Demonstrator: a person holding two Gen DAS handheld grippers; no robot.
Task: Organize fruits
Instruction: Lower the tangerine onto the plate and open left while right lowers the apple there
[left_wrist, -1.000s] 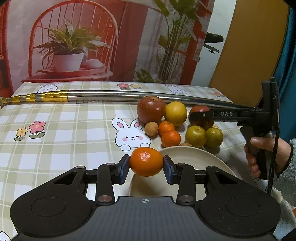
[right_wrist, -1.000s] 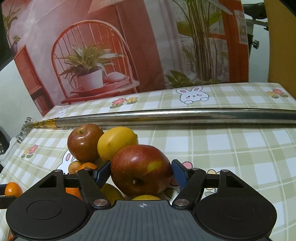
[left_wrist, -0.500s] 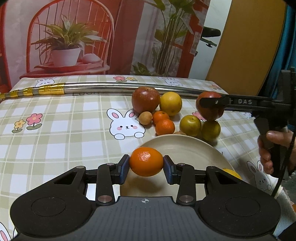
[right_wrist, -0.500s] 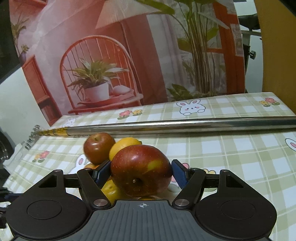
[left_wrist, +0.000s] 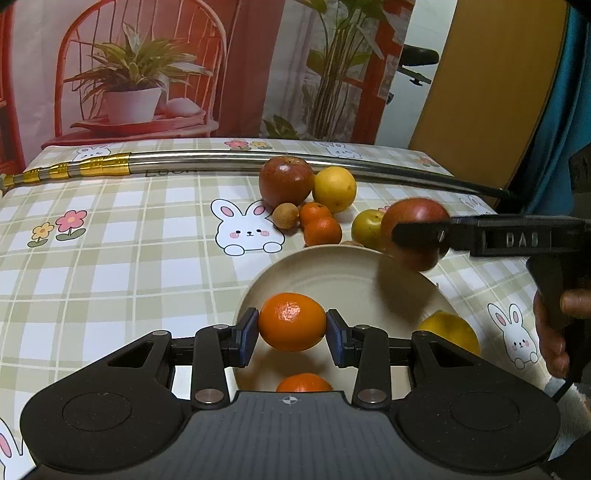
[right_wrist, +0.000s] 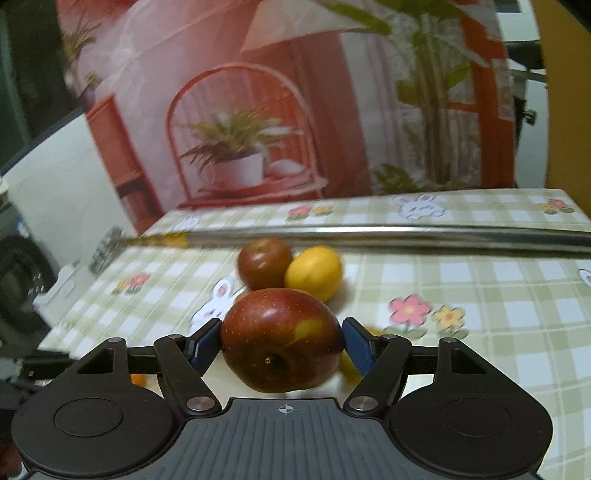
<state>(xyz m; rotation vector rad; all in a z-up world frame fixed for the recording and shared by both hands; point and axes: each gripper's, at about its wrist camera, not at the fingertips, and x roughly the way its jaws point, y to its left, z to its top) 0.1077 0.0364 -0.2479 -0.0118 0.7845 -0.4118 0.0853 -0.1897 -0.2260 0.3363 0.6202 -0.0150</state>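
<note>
Left wrist view: left claw (left_wrist: 291, 336) is clenched on a mandarin (left_wrist: 291, 326), pads pressing both sides, held just above the near part of the cream plate (left_wrist: 343, 269). Plate sits on the checked bench (left_wrist: 110, 258). Already on the plate: another small orange (left_wrist: 303, 384) at the near rim, half hidden by the claw body, and a yellow citrus (left_wrist: 448, 332) at the right rim. So two fruits look placed, a third about to go down.

Right claw (left_wrist: 417, 234) comes in from the right, gripping a red apple (left_wrist: 415, 230) over the plate's far right edge, clear of the surface. Right wrist view confirms: right claw (right_wrist: 282, 341) pads tight on the apple (right_wrist: 280, 339), frame blurred, plate barely visible under it.

Still loose on the bench behind the plate: second red apple (left_wrist: 285, 181), big yellow orange (left_wrist: 334, 189), small brown fruit (left_wrist: 285, 216), two small mandarins (left_wrist: 317, 223), a green-yellow fruit (left_wrist: 367, 227); something more may hide behind the held apple, cannot tell. A long metal rod (left_wrist: 221, 160) lies across the back.

Judgement: roughly a third done. Both held fruits need releasing onto the plate, then the remaining cluster has to be carried over. Plate space could get tight with two apples plus the big orange.
</note>
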